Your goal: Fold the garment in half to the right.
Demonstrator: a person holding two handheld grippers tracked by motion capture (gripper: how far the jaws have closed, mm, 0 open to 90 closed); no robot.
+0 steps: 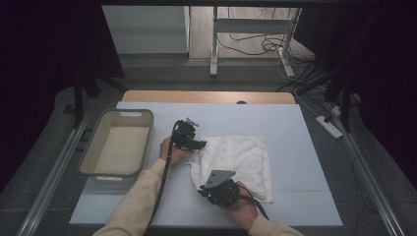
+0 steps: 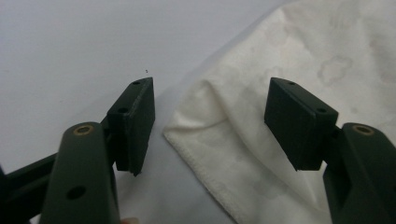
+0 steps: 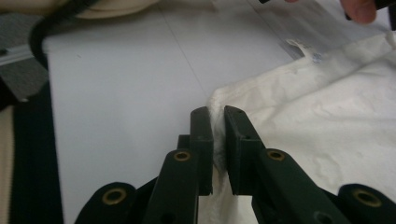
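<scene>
I see the white towel (image 1: 236, 160) lying mostly flat on the pale table top, right of centre, its surface faintly blotched and its hemmed edge stitched, with the near left corner pinched up into a ridge and the far left corner slightly lifted and folded.

A beige plastic bin (image 1: 117, 143) sits at the left of the pale blue table sheet (image 1: 290, 128), with a power strip (image 1: 329, 126) and cables (image 1: 255, 44) on the floor beyond.
</scene>
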